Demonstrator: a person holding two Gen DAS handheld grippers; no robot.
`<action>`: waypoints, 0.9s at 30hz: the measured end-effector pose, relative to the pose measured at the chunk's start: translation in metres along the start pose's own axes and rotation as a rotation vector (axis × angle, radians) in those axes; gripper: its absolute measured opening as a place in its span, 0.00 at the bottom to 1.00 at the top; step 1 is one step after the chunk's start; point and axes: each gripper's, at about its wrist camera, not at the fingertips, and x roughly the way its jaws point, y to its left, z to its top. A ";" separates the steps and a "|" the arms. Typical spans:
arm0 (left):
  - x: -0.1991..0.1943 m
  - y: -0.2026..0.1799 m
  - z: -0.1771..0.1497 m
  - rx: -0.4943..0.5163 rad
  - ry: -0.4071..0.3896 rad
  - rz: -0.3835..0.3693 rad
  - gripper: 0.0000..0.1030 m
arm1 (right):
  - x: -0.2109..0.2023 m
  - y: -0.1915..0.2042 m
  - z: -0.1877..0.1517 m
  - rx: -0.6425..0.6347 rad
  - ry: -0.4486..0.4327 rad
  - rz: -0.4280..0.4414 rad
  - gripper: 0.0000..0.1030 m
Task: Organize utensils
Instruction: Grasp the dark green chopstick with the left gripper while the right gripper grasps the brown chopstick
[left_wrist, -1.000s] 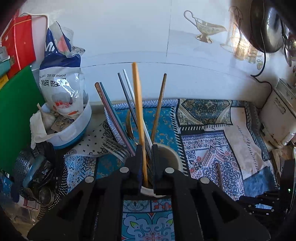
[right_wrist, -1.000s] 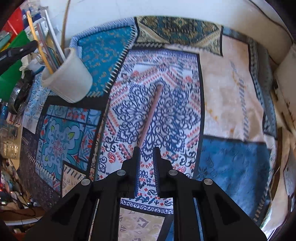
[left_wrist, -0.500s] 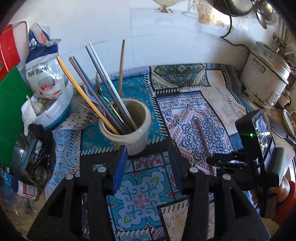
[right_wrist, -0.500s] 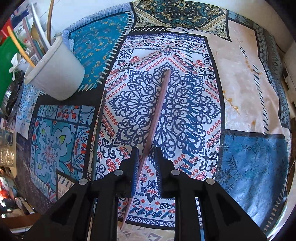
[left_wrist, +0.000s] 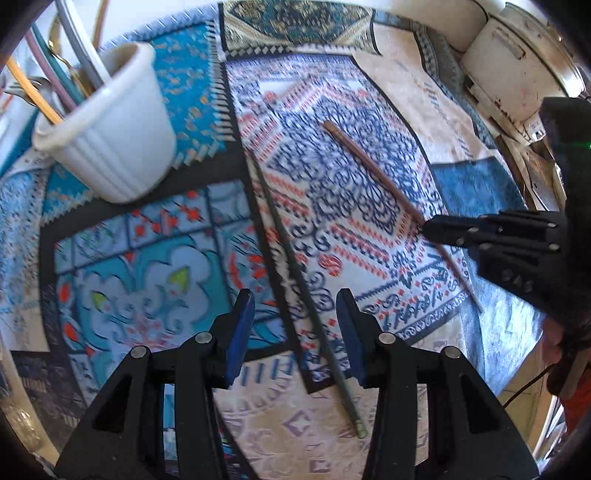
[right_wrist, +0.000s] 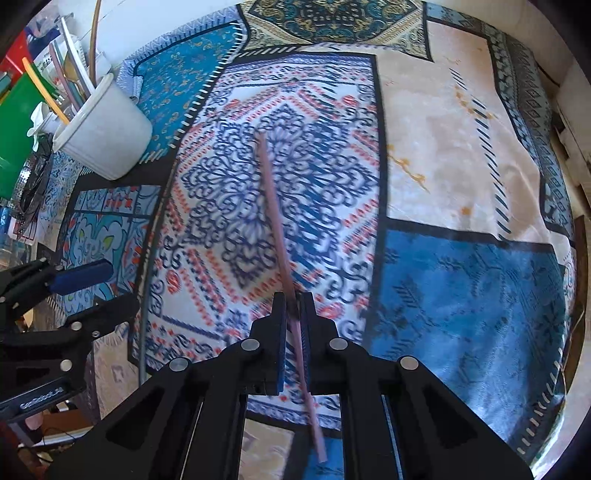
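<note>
Right claw closed on one chopstick.

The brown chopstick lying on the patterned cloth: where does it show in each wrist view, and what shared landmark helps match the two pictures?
Left wrist view: the brown chopstick runs diagonally right of centre, its lower part pinched by the right gripper.
Right wrist view: the same chopstick runs up the centre from between the closed jaws.
Shared landmark: the white utensil cup, upper left in both.
</note>
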 end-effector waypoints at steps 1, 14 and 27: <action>0.002 -0.002 -0.001 -0.003 0.007 0.000 0.44 | -0.002 -0.005 0.000 -0.004 0.004 -0.002 0.06; 0.011 -0.013 -0.008 -0.041 0.005 0.034 0.44 | -0.004 0.010 0.022 -0.160 0.019 -0.025 0.11; 0.008 -0.017 -0.015 -0.064 0.010 0.052 0.44 | 0.004 -0.004 0.027 -0.209 0.014 -0.109 0.07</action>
